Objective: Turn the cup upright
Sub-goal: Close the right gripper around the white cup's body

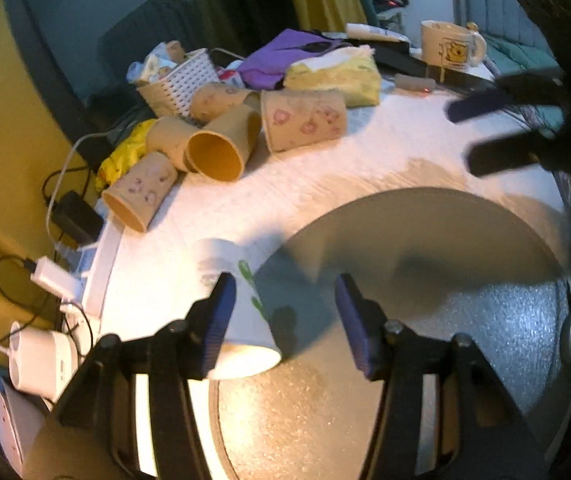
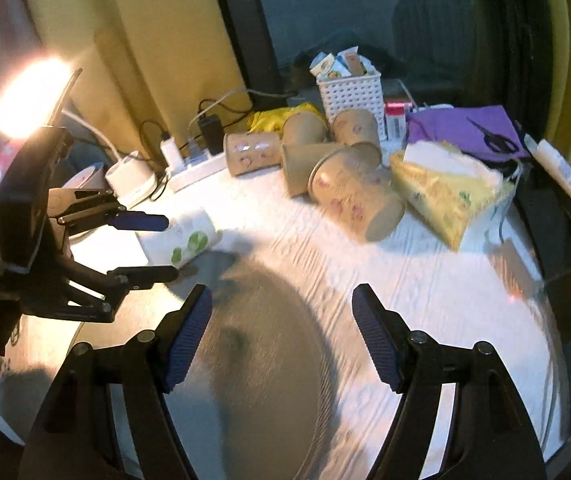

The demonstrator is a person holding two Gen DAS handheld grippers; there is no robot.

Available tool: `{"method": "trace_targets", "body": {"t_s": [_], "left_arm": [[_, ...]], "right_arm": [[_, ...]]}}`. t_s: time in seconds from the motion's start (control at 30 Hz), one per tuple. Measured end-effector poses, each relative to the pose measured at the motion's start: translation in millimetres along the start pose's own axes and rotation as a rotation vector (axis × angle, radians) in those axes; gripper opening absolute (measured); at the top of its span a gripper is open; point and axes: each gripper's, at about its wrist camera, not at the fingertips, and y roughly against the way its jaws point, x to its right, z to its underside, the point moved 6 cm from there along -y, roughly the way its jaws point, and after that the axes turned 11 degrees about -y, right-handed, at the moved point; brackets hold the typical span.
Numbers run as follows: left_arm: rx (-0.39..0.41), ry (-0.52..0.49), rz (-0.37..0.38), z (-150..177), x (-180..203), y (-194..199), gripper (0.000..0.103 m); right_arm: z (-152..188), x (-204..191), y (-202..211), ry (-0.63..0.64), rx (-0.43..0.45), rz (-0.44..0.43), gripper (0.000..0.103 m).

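A white paper cup with green marks (image 1: 241,312) lies on its side at the edge of a grey round mat (image 1: 425,280), mouth toward the left wrist camera. My left gripper (image 1: 285,320) is open, its left finger (image 1: 221,320) beside or touching the cup, which lies mostly left of the gap. In the right wrist view the cup (image 2: 185,240) lies between the left gripper's spread fingers (image 2: 153,246). My right gripper (image 2: 281,332) is open and empty above the mat (image 2: 261,360); it also shows in the left wrist view (image 1: 481,132).
Several brown paper cups (image 1: 221,140) lie piled at the back of the white table (image 1: 365,152). A yellow tissue pack (image 1: 337,76), white basket (image 1: 181,80), purple cloth (image 1: 285,56) and a mug (image 1: 449,44) stand behind. A power strip with chargers (image 1: 69,280) lies at the left edge.
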Motion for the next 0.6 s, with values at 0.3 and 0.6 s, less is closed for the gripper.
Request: {"method": "trace_targets", "body": {"t_s": [0.3,0.6], "left_arm": [[-0.016,0.323,-0.021,28,-90,-27,0.055],[-0.033,0.335,0.034,40,-82,-33,0.065]], "right_arm": [[14,3,13,-0.011,-0.012,0.015,0.075],[2,9,4,-0.016,-0.011,0.022,0.075]]}}
